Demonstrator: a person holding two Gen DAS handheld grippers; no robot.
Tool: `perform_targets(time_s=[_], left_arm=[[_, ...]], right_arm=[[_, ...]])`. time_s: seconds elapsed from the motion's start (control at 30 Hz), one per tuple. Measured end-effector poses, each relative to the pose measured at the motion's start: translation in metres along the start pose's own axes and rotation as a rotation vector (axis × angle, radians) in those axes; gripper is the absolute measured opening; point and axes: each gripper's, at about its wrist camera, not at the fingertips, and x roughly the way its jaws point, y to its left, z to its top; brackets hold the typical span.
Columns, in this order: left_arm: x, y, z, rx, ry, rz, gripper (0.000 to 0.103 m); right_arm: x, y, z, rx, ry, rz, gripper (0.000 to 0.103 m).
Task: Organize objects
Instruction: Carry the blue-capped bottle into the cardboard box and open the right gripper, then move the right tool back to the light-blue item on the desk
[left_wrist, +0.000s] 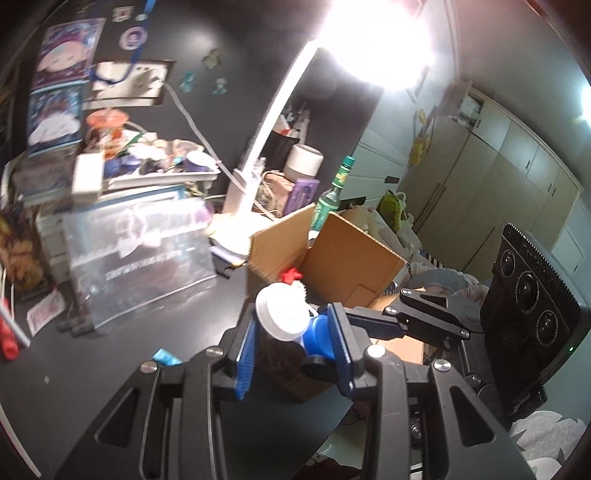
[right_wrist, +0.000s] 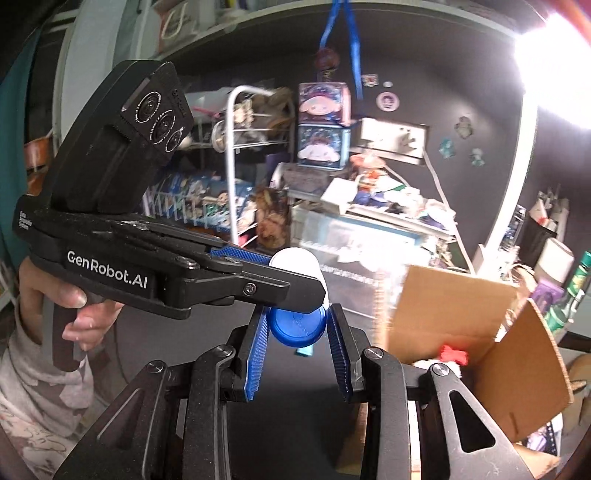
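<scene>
The lamp head (left_wrist: 373, 40) is lost in glare. The box interior (left_wrist: 332, 273) is partly hidden behind its flap; the red item (left_wrist: 291, 275) inside cannot be identified. The print on the clear bag (left_wrist: 144, 243) is blurred. The left gripper (right_wrist: 295, 273) covers most of the white-lidded jar (right_wrist: 295, 260). The sleeve (right_wrist: 33, 398) is cut off at the frame edge.

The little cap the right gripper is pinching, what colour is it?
The cap is blue, clearest in the right wrist view, squeezed in the right gripper.
</scene>
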Motion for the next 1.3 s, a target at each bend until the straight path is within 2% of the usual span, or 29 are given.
perform_targets(time_s=[0.33,0.47,0.63,0.7,0.8,0.83,0.87,0.9,1.23,1.3], left_arm=[[0.043,-0.016,0.028,0.025,0.056,-0.038,0.034],[0.065,-0.02,0.032,0.009,0.098,-0.049,0.034],[0.084,-0.029,0.036,0.048,0.145,-0.029,0.034],[0.09,-0.034,0.036,0.073,0.164,-0.004,0.038],[0.094,-0.037,0.036,0.101,0.17,0.031,0.058],[0.093,-0.038,0.036,0.109,0.166,0.035,0.069],[0.092,-0.039,0.036,0.118,0.16,0.036,0.078],[0.089,-0.039,0.036,0.127,0.148,0.039,0.081],[0.078,-0.037,0.038,0.143,0.114,0.073,0.088],[0.074,-0.036,0.038,0.142,0.105,0.069,0.089]], right_arm=[[-0.012,-0.049,0.0,0.07,0.011,-0.042,0.028],[-0.01,-0.07,-0.005,0.12,0.055,-0.04,0.028],[-0.008,-0.09,-0.013,0.17,0.102,-0.037,0.028],[-0.007,-0.094,-0.015,0.17,0.121,-0.047,0.028],[-0.004,-0.095,-0.017,0.146,0.162,-0.075,0.029],[-0.004,-0.095,-0.017,0.138,0.171,-0.083,0.031],[-0.005,-0.096,-0.018,0.134,0.171,-0.089,0.037],[-0.007,-0.097,-0.018,0.133,0.17,-0.095,0.043],[-0.012,-0.107,-0.018,0.127,0.174,-0.164,0.047],[-0.013,-0.106,-0.017,0.124,0.175,-0.179,0.057]])
